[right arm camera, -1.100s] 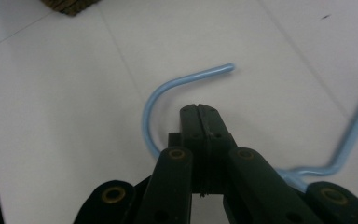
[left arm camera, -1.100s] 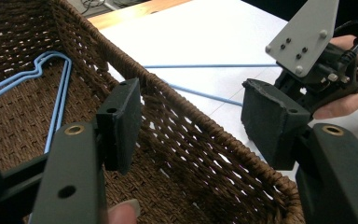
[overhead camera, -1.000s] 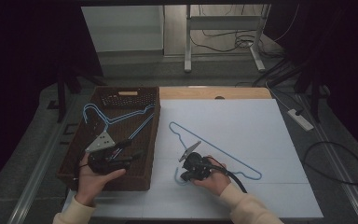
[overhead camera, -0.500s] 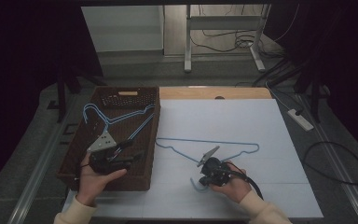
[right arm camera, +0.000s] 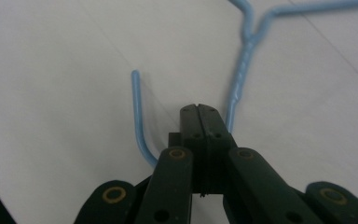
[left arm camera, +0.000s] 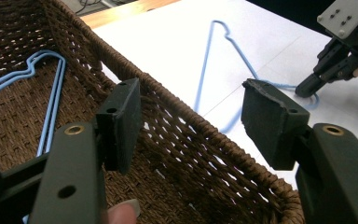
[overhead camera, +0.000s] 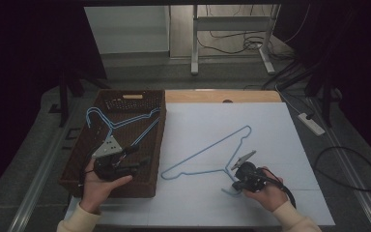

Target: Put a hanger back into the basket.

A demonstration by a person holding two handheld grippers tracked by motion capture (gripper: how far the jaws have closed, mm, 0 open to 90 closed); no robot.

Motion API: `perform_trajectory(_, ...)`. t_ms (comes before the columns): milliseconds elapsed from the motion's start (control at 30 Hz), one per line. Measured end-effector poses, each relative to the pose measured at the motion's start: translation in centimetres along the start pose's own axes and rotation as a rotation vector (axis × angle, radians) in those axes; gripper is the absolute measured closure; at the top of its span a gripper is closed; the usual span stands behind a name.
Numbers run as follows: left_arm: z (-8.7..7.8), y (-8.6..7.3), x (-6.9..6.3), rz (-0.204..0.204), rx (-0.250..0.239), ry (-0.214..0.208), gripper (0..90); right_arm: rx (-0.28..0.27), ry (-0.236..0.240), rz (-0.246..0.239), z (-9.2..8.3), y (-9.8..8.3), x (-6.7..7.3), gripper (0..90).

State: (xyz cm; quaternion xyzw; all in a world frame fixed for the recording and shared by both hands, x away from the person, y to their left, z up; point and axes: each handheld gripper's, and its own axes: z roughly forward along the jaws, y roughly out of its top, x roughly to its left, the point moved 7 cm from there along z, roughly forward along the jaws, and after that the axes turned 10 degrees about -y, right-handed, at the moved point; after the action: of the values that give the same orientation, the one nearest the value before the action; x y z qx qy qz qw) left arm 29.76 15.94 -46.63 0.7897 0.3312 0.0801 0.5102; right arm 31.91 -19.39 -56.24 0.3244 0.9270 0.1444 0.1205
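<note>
The right gripper [overhead camera: 235,186] is clamped shut on the hook of a blue wire hanger [overhead camera: 207,154], which lies flat on the white sheet [overhead camera: 270,125] covering the desk. In the right gripper view the jaws meet tightly over the bottom of the hook's curve, with the twisted neck [right arm camera: 242,70] running away from them toward the shoulders. Holding the hook likely gives a firm handle for dragging or swinging the whole frame across the sheet without lifting it. The right hand [overhead camera: 265,193] sits low near the front edge of the desk, with the gripper pointing left and slightly away from the person.

The left gripper [overhead camera: 125,162] is spread wide and holds nothing; its jaws straddle the near right rim of the brown woven basket [overhead camera: 157,145]. More blue hangers [overhead camera: 121,123] lie inside the basket, so this gripper seems parked, ready to steady the basket or take another. The left hand [overhead camera: 99,186] rests at the basket's near end.
</note>
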Motion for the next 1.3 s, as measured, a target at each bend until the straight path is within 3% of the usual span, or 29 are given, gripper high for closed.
perform_trajectory(133, 0.1, 0.0, -0.1, 0.000, 0.002, 0.000, 39.4, 0.006, -0.018, 0.034, -0.2, -0.9, -1.4, 90.0)
perform_trajectory(267, 0.1, 0.0, -0.1, 0.002, 0.005, -0.003, 39.4, 0.005, -0.026, 0.042, -0.3, -1.1, -1.9, 90.0)
perform_trajectory(367, 0.3, -0.1, -0.2, 0.005, 0.009, -0.005, 39.4, -0.046, -0.006, 0.046, -1.0, -0.4, -2.0, 90.0)
perform_trajectory(500, 0.4, -0.1, -0.3, 0.007, 0.011, -0.007, 39.4, -0.083, -0.024, 0.061, -2.1, 0.3, -2.7, 90.0)
perform_trajectory(633, 0.4, -0.1, -0.4, 0.009, 0.013, -0.007, 39.4, -0.068, -0.035, 0.064, -2.4, 0.8, -3.6, 77.7)
perform_trajectory(767, 0.5, -0.1, -0.5, 0.009, 0.013, -0.008, 39.4, -0.037, -0.020, 0.112, -1.6, 0.7, -4.2, 54.0)
perform_trajectory(833, 0.6, -0.1, -0.6, 0.010, 0.014, -0.009, 39.4, -0.031, -0.013, 0.120, -1.4, 0.6, -4.3, 51.1)
perform_trajectory(1067, 0.8, -0.1, -0.6, 0.009, 0.019, -0.008, 39.2, -0.005, -0.009, 0.124, -1.1, 0.4, -4.4, 50.4)
perform_trajectory(1300, 0.9, -0.2, -0.7, 0.009, 0.022, -0.011, 39.2, 0.047, 0.000, 0.085, -0.3, 0.2, -3.9, 58.3)
